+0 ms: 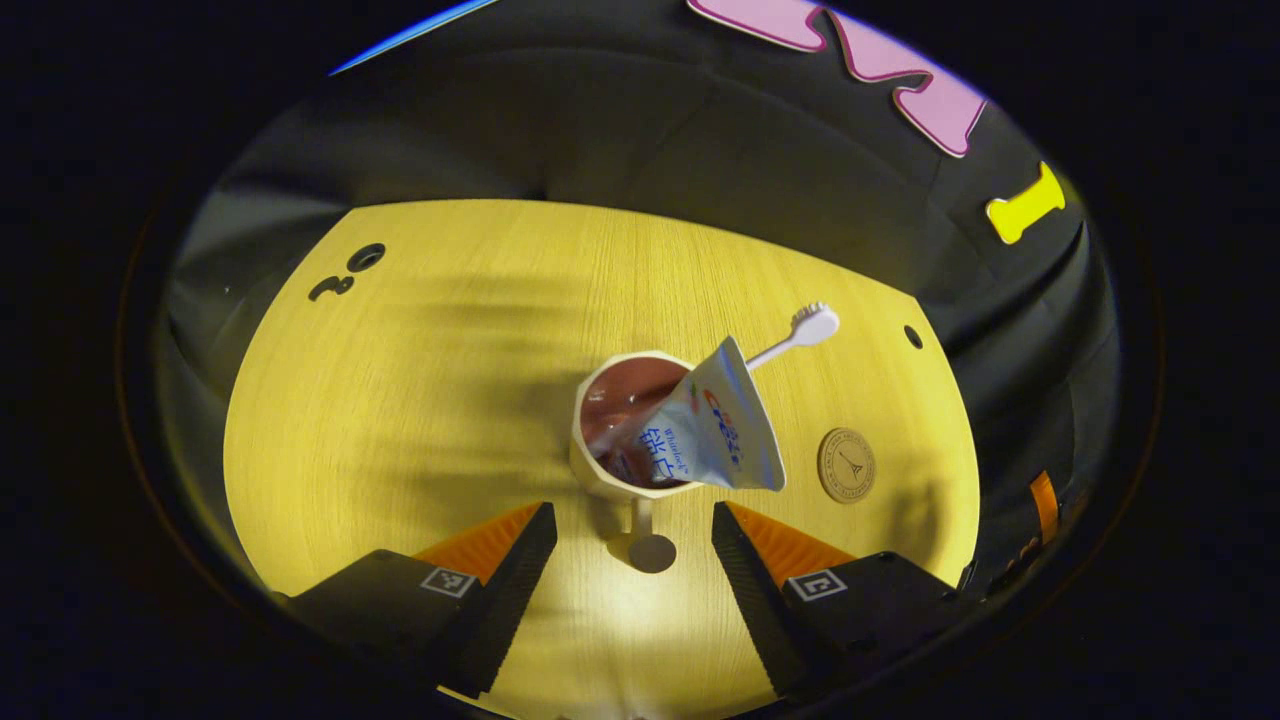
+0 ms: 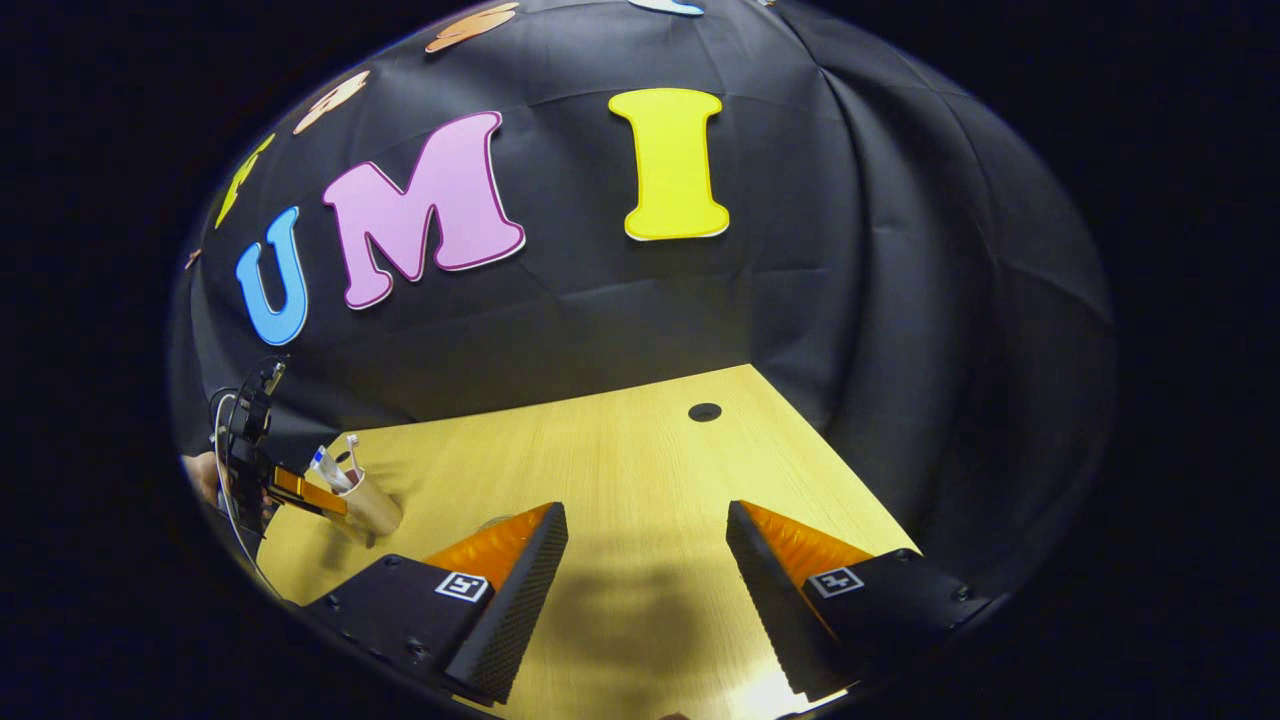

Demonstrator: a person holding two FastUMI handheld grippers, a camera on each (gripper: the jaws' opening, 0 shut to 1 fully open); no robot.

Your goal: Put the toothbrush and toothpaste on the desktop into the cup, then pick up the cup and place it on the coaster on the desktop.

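Both tongs gape wide: left tongs [image 1: 633,540] hover just short of the cup [image 1: 625,440], toothpaste [image 1: 715,425] and toothbrush [image 1: 800,335] inside; coaster [image 1: 846,465] beside it mid-desk [image 1: 450,400]. Right tongs [image 2: 645,560] hold nothing.

The lower part of the toothpaste [image 1: 715,430] and the toothbrush [image 1: 800,335] handle are hidden inside the cup [image 1: 600,470]. In the right gripper view, the cup [image 2: 372,505] is partly covered by the left gripper [image 2: 300,492], whose jaw opening cannot be judged.
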